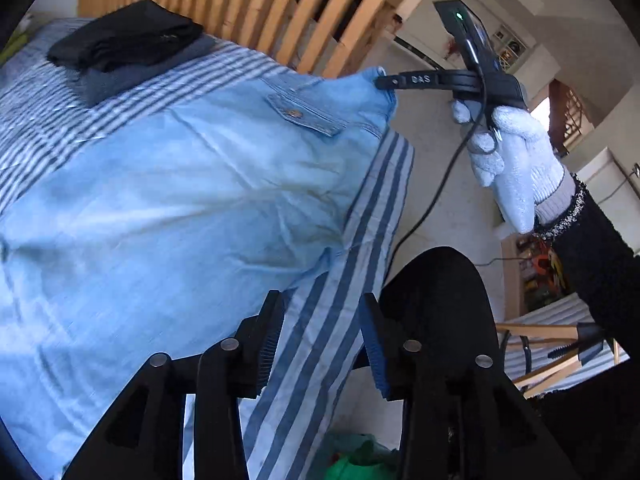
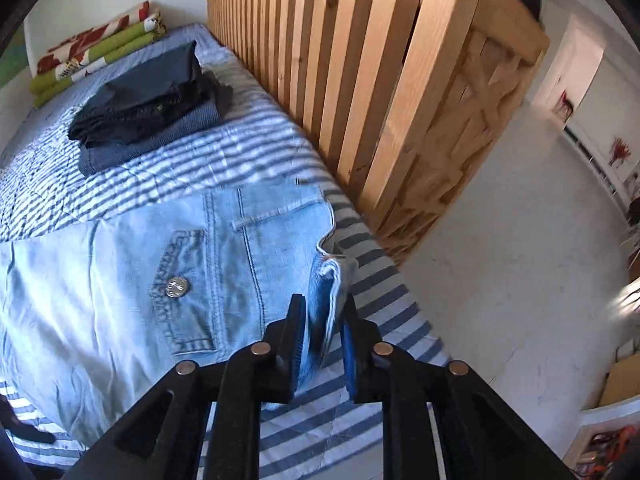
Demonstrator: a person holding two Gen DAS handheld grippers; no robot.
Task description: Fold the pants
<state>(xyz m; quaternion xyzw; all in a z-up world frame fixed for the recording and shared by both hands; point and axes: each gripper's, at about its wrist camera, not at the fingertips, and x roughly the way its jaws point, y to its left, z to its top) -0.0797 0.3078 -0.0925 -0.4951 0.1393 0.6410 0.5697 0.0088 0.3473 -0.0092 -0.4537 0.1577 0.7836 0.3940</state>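
Now the right hand-held gripper clamped on the jeans waistband corner — left hand-held gripper agape, empty.

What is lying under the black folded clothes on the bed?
Under the black folded clothes lies a folded blue-grey garment, resting on the striped bedcover. Whether anything more is inside the pile is hidden.

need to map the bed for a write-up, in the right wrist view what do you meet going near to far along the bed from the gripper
right gripper, clamped on the waistband corner of the light blue jeans → bare striped bedspread → stack of dark folded clothes → folded green and red floral blanket
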